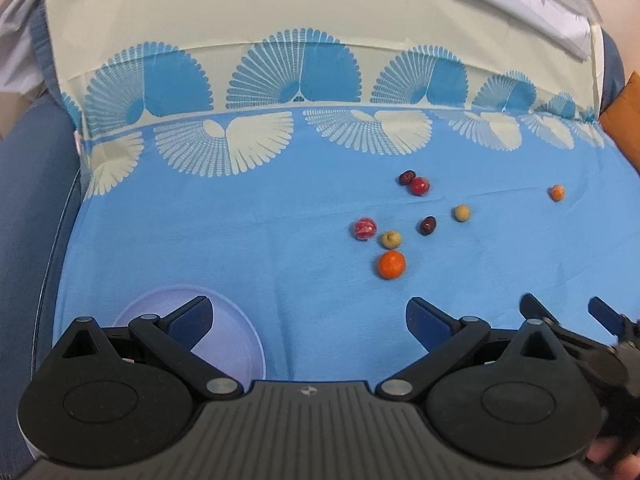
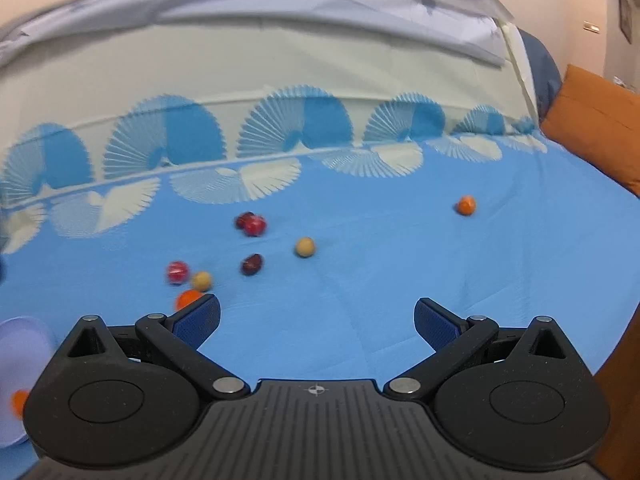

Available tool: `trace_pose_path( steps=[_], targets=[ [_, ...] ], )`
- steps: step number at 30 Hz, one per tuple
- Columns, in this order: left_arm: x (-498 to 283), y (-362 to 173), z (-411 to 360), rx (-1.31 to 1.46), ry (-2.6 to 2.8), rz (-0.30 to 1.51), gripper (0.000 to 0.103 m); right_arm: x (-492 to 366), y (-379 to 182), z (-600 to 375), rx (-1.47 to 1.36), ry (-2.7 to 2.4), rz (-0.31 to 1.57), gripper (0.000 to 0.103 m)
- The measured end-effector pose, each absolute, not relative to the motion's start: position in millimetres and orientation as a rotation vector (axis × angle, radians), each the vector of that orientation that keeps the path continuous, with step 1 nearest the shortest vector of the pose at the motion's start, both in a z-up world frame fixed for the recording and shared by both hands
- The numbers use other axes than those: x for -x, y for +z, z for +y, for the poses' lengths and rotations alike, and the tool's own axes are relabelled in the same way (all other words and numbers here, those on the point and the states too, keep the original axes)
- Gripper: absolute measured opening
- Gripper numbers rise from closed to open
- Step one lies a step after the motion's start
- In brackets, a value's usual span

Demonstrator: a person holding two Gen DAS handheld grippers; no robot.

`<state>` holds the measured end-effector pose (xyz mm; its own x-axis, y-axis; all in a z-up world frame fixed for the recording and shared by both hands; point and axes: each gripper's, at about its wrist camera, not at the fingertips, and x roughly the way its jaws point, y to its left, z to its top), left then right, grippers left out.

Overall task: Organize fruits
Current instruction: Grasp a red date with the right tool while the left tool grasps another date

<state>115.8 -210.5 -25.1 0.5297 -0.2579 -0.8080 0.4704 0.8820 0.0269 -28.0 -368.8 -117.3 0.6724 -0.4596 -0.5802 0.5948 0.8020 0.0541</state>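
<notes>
Several small fruits lie on a blue cloth: a large orange (image 1: 391, 264), a pale fruit (image 1: 390, 239), a pink-red fruit (image 1: 364, 228), a dark fruit (image 1: 427, 225), a tan fruit (image 1: 461, 213), a red and dark pair (image 1: 416, 184), and a small orange (image 1: 556, 192) far right. My left gripper (image 1: 308, 320) is open and empty, near side, above a lavender plate (image 1: 240, 344). My right gripper (image 2: 318, 320) is open and empty; it shows in the left wrist view (image 1: 568, 312). The plate (image 2: 24, 336) holds a small orange (image 2: 18, 400) in the right wrist view.
The cloth has a cream band with blue fan prints (image 1: 296, 68) at the back. An orange cushion (image 2: 592, 120) stands at the right edge. A blue-grey padded edge (image 1: 32, 200) runs along the left.
</notes>
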Motion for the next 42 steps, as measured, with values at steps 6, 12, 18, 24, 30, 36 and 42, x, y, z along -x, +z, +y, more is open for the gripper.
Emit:
trace_pose_path(
  steps=[6,12,18,24,30,36,42],
  targets=[
    [-168.1,-42.3,-254.9,-0.336,-0.46,0.909,0.103,-45.6,-170.2,-397.2,-0.244,-0.638,0.601,0.102],
    [-242.6,-90.6,-314.2,-0.357,-0.537,0.987,0.103,-122.3,-212.2,-419.9,-0.308,-0.427,0.668,0.096],
    [-309.2,-150.3,-390.9,-0.518,-0.593,1.007,0.103,-161.3,-231.2,-425.9,-0.243,-0.462,0.668,0.079],
    [-337.9,-198.9,-449.6,-0.676,-0.679,1.034,0.103,-155.0,-227.4,-429.1,-0.226,-0.502,0.647,0.027],
    [-340.5,-205.4,-468.2,-0.717,-0.777,0.955,0.103,-152.6,-231.1,-439.5,-0.248,-0.568,0.626,0.027],
    [-344.0,-204.3,-486.5,-0.741,-0.855,0.925,0.097,-154.0,-235.1,-437.8,-0.233,-0.577,0.611,0.027],
    [-323.5,-194.3,-483.0,-0.725,-0.977,0.894,0.022,-152.4,-231.6,-437.1,-0.209,-0.606,0.564,0.027]
  ],
)
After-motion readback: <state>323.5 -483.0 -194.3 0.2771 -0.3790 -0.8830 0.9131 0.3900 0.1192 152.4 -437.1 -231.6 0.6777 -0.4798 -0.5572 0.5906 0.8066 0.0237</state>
